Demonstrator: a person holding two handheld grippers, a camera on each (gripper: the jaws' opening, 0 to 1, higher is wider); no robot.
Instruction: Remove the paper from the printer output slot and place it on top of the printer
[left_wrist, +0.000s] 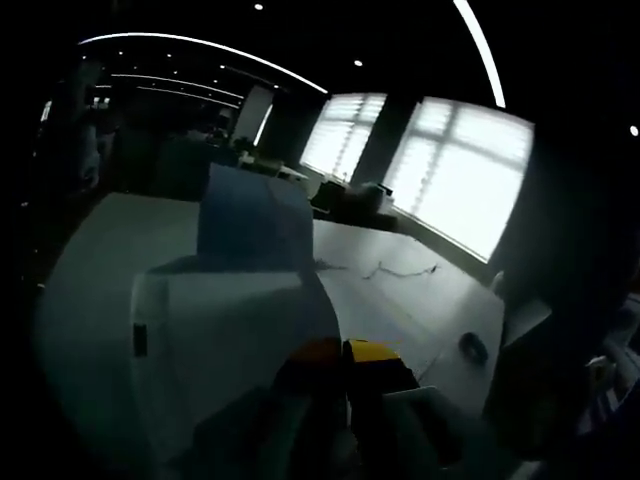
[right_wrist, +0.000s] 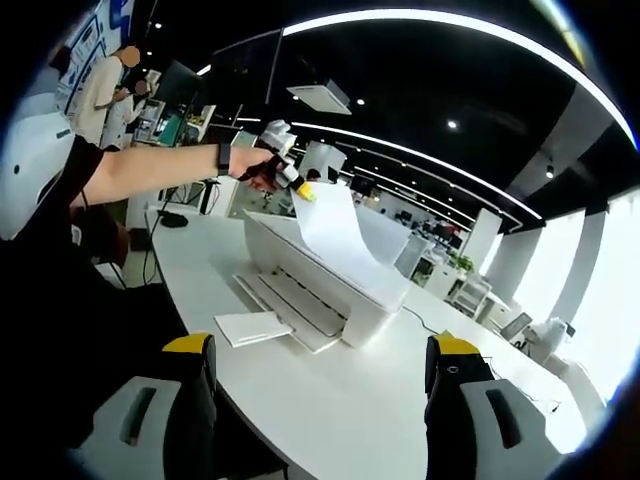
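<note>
White paper (right_wrist: 340, 235), one sheet, bowed in a curve, lifted above white printer (right_wrist: 320, 285) on white bench (right_wrist: 370, 420). Top corner pinched in left gripper (right_wrist: 300, 190), fingers clenched on it. Right gripper (right_wrist: 320, 375) low over bench, fingers spread wide, holding nothing. Paper (left_wrist: 255, 220) bluish in dim left gripper view, standing over printer (left_wrist: 230, 330).

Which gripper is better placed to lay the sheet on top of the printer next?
Left. In the right gripper view, the left gripper is shut on the paper, holding it over the printer. The right gripper is open, holds nothing and sits back from the printer over the table.
</note>
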